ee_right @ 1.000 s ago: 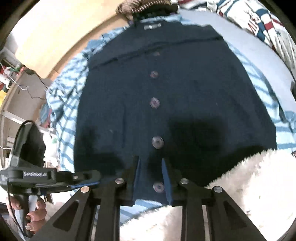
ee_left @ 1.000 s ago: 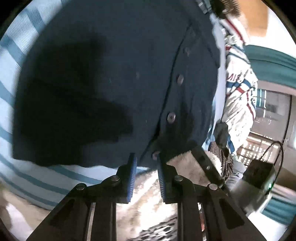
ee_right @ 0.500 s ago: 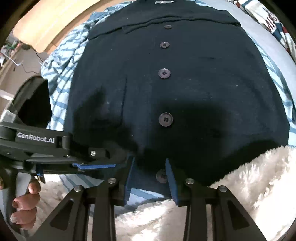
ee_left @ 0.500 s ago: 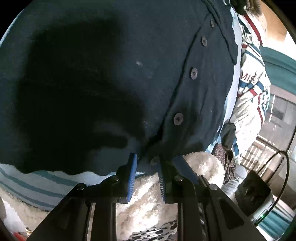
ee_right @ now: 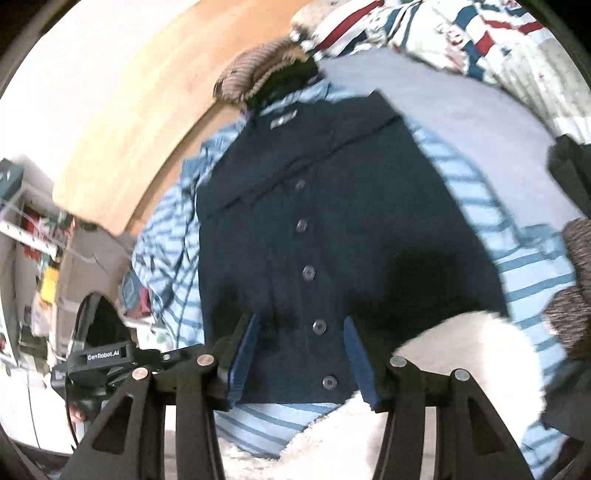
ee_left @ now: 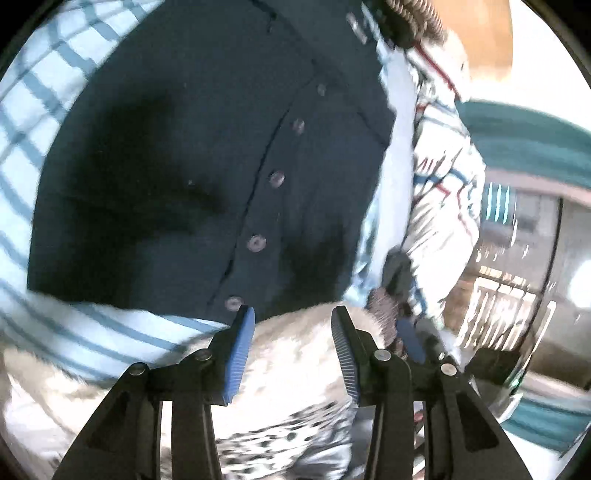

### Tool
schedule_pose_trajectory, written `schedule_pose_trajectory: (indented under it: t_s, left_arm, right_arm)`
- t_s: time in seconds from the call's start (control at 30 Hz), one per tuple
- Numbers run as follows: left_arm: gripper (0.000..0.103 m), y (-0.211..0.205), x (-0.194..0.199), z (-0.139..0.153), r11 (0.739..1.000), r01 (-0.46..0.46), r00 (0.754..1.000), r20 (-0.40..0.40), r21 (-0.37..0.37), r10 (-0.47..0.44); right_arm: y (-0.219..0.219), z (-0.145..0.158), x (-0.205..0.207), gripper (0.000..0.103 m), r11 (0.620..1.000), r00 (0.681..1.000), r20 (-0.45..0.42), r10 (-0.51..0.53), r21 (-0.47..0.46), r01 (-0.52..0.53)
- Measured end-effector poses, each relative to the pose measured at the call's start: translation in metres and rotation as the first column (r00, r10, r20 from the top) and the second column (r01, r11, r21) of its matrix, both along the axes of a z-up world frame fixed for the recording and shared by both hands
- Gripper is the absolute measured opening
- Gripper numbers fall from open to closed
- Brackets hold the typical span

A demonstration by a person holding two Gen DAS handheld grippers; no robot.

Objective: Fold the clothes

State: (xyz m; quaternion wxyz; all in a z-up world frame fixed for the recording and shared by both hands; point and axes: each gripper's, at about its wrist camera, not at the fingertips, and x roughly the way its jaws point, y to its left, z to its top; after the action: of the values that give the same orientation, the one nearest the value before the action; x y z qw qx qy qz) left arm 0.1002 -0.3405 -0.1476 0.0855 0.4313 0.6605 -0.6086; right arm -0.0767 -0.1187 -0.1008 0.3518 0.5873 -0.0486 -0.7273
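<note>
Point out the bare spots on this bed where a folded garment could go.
The clearest patch is the plain grey sheet, between the navy cardigan and the red-and-blue patterned bedding. Elsewhere it is crowded: the cardigan covers the striped blue cloth, with white fleece at its hem and knitwear at its collar.

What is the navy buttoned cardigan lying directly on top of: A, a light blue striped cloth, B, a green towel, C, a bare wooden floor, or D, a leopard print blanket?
A: the light blue striped cloth shows past the edges of the navy cardigan on both sides and below its hem, so the cardigan rests flat on it.
</note>
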Motion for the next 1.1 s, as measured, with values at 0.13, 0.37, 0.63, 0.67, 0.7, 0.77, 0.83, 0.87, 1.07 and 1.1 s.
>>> schedule_pose_trajectory:
  t_s: [0.13, 0.37, 0.63, 0.67, 0.7, 0.77, 0.83, 0.87, 1.07, 1.1]
  left_arm:
    - [0.044, 0.003, 0.000, 0.036, 0.987, -0.058, 0.992, -0.103, 0.149, 0.074]
    - [0.053, -0.017, -0.014, 0.119, 0.960, -0.215, 0.935, -0.246, 0.179, 0.256]
    - [0.053, -0.016, 0.013, 0.100, 0.777, -0.302, 0.953, -0.156, -0.552, 0.260]
    - [0.053, -0.010, 0.023, 0.082, 0.754, -0.318, 0.948, -0.171, -0.575, 0.270]
    - [0.053, -0.006, 0.035, 0.060, 0.749, -0.348, 0.937, -0.185, -0.564, 0.296]
    - [0.053, -0.002, 0.057, 0.022, 0.754, -0.432, 0.902, -0.232, -0.495, 0.365]
    - [0.053, -0.003, 0.079, -0.019, 0.756, -0.497, 0.868, -0.226, -0.426, 0.443]
    - [0.053, -0.005, 0.087, -0.029, 0.753, -0.513, 0.858, -0.217, -0.412, 0.465]
    - [0.053, -0.013, 0.152, -0.074, 0.673, -0.669, 0.739, -0.191, -0.316, 0.646]
    - [0.053, -0.012, 0.161, -0.078, 0.660, -0.682, 0.726, -0.185, -0.314, 0.662]
  right_arm:
    - [0.001, 0.065, -0.014, 0.056, 1.000, 0.998, -0.056, 0.026, -0.011, -0.026]
    - [0.009, 0.172, -0.047, 0.068, 0.963, 1.000, -0.014, -0.009, -0.270, 0.005]
    - [0.047, 0.081, -0.057, 0.072, 0.964, 0.914, -0.311, -0.259, -0.026, 0.264]
    - [0.056, 0.047, -0.051, 0.070, 0.960, 0.918, -0.287, -0.273, -0.018, 0.280]
    - [0.062, 0.020, -0.046, 0.069, 0.957, 0.927, -0.246, -0.284, -0.011, 0.290]
    - [0.082, -0.052, -0.033, 0.060, 0.938, 0.936, -0.091, -0.341, 0.033, 0.345]
    - [0.104, -0.123, -0.016, 0.058, 0.901, 0.899, 0.074, -0.432, 0.073, 0.427]
    - [0.113, -0.143, -0.009, 0.057, 0.883, 0.873, 0.132, -0.469, 0.079, 0.463]
    - [0.136, -0.199, 0.026, 0.057, 0.790, 0.753, 0.285, -0.593, 0.023, 0.613]
    - [0.137, -0.204, 0.025, 0.057, 0.786, 0.746, 0.312, -0.588, 0.004, 0.618]
